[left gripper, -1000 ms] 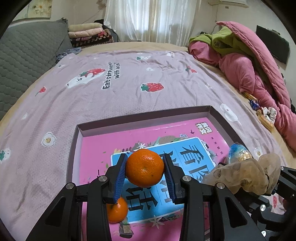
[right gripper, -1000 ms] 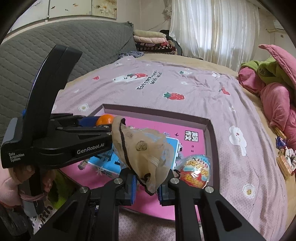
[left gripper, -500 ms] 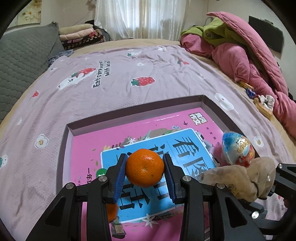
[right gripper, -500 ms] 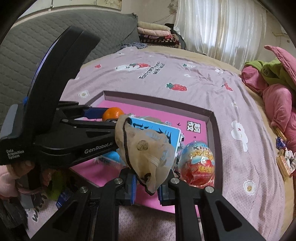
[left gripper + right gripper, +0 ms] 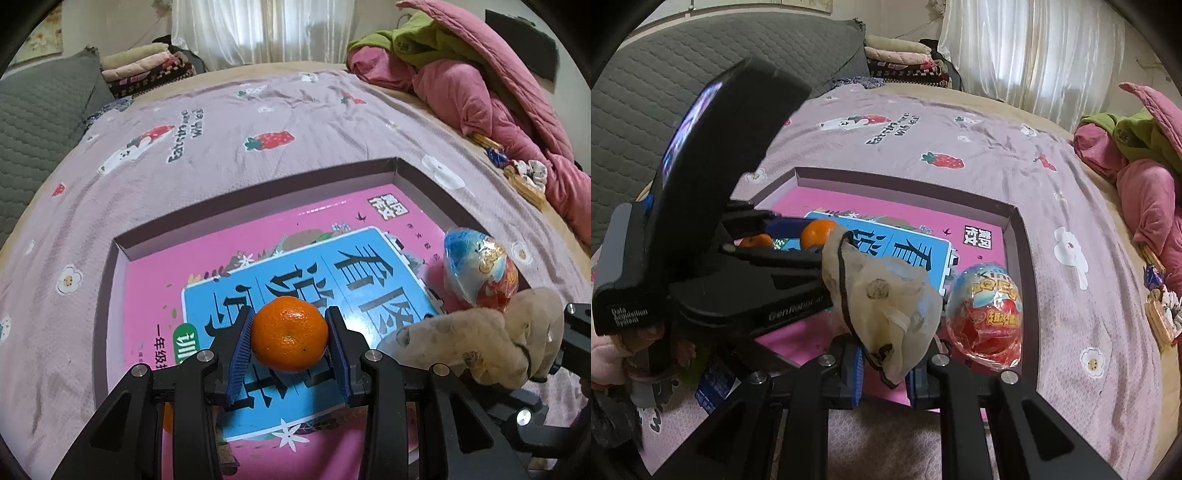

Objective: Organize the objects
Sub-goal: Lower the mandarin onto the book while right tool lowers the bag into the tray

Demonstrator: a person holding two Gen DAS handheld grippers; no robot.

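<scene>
My left gripper (image 5: pixel 290 341) is shut on an orange tangerine (image 5: pixel 290 339) and holds it above a pink and blue book (image 5: pixel 332 280) that lies in a shallow box (image 5: pixel 258 188) on the bed. My right gripper (image 5: pixel 884 373) is shut on a beige patterned cloth pouch (image 5: pixel 882 299), held over the box's near edge; the pouch also shows in the left wrist view (image 5: pixel 480 343). A second tangerine (image 5: pixel 755 240) lies on the book beneath my left gripper. A foil-wrapped toy egg (image 5: pixel 991 314) rests in the box's right corner.
The box sits on a lilac strawberry-print bedspread (image 5: pixel 221 129). Pink and green quilts (image 5: pixel 480 74) are piled at the far right. Small snacks and a scrunchie (image 5: pixel 524 173) lie at the bed's right edge. A grey headboard (image 5: pixel 665 92) stands to the left.
Both grippers have moved forward over the box with their loads still held. The toy egg and the book look nearer and larger now.
</scene>
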